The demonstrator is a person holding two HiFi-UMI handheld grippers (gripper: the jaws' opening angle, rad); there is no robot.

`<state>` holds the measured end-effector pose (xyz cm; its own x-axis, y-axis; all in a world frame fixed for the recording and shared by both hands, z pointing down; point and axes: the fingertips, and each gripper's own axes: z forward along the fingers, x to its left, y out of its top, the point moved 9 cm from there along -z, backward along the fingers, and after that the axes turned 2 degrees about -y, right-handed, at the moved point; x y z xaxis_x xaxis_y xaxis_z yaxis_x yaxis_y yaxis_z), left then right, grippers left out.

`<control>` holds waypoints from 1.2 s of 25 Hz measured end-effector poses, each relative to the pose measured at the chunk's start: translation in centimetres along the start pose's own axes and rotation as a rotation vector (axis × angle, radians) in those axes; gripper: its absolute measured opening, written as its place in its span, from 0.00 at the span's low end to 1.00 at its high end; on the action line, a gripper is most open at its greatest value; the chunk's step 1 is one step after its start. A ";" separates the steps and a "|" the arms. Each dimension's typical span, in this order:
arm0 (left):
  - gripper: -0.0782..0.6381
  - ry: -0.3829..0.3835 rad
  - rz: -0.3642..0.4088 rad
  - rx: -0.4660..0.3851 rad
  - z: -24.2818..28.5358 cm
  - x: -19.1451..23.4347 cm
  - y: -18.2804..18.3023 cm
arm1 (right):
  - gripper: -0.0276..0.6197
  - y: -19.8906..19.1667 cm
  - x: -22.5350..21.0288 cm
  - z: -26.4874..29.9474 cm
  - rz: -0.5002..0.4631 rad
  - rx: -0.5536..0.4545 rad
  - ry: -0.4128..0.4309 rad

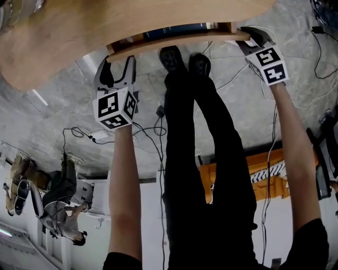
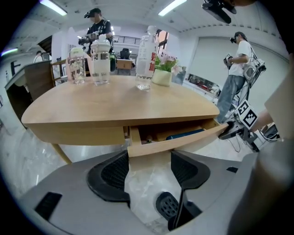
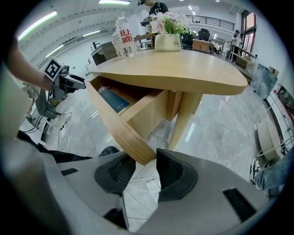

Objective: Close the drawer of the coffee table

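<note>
Drawer (image 2: 183,140) was pulled well out from under the table (image 2: 115,108), with a dark blue flat thing (image 2: 186,134) lying inside it. I could not tell what that was.

The person stood right at the drawer front, shoes (image 1: 171,57) almost under it, with a gripper at each end of the front.

The left gripper (image 2: 149,158) had its jaws spread wide. Its tips sat just at the left end of the front, and nothing was pinched between them.

The right gripper (image 3: 142,158) had its jaws partway apart. The right end of the front poked in between them, right up against one pad. It didn't look like a real squeeze to me, more like straddling the corner.

The tabletop was pale wood, rounded and pretty bare. Everything on it was grouped along the far side:
- a clear bottle (image 2: 146,62) with a red label
- a lidded jar (image 2: 101,64)
- a smaller glass (image 2: 76,64) beside the jar
- a little pot of flowers (image 2: 162,75) next to the bottle

The floor (image 3: 220,124) was glossy grey marble-look tile, with cables (image 1: 232,79) trailing across it near the person's feet. The room was a big white open space with strip lights (image 2: 172,7) on the ceiling.

A couple of other people were around. One in a white top (image 2: 236,73) stood off past the right end of the table, and another (image 2: 96,27) was at the back behind the jar.
</note>
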<state>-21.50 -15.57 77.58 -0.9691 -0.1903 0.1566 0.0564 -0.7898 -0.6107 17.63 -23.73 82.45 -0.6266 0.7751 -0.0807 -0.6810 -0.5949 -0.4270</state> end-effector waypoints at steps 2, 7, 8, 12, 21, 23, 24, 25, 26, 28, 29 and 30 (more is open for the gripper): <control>0.52 0.002 0.002 -0.004 0.4 0.1 0.2 | 0.26 0.2 -0.2 0.2 0.004 -0.002 -0.017; 0.52 0.003 0.005 -0.019 1.6 0.7 1.4 | 0.26 1.3 -1.2 0.7 0.011 -0.018 -0.054; 0.52 0.003 0.005 -0.022 1.7 0.9 1.6 | 0.26 1.5 -1.4 0.8 0.013 -0.021 -0.059; 0.52 0.007 0.004 -0.034 2.6 1.4 2.6 | 0.26 2.4 -2.3 1.3 0.016 -0.033 -0.078; 0.52 0.018 -0.052 -0.046 3.3 1.8 3.1 | 0.26 3.3 -3.0 1.5 0.024 -0.054 -0.110; 0.52 0.020 -0.065 -0.052 3.4 1.9 3.1 | 0.26 3.5 -3.0 1.7 0.024 -0.056 -0.113; 0.52 0.021 -0.065 -0.055 3.4 1.9 3.1 | 0.26 3.5 -3.1 1.7 0.022 -0.057 -0.112; 0.52 0.022 -0.063 -0.058 3.4 1.9 3.1 | 0.26 3.5 -3.2 1.7 0.020 -0.059 -0.111; 0.52 0.021 -0.058 -0.060 3.5 1.8 3.1 | 0.26 3.5 -3.2 1.7 0.018 -0.060 -0.109; 0.52 0.016 -0.048 -0.067 3.6 1.8 3.2 | 0.26 3.6 -3.4 1.7 0.013 -0.060 -0.107; 0.52 0.012 -0.045 -0.071 3.7 1.9 3.2 | 0.26 3.7 -3.4 1.7 0.012 -0.059 -0.108; 0.52 0.008 -0.046 -0.073 3.7 2.1 3.1 | 0.26 3.7 -3.4 1.8 0.014 -0.058 -0.108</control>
<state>-22.42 -20.58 78.89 -0.9722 -0.1502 0.1797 -0.0054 -0.7528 -0.6582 16.54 -28.97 82.72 -0.6754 0.7374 0.0096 -0.6508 -0.5899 -0.4781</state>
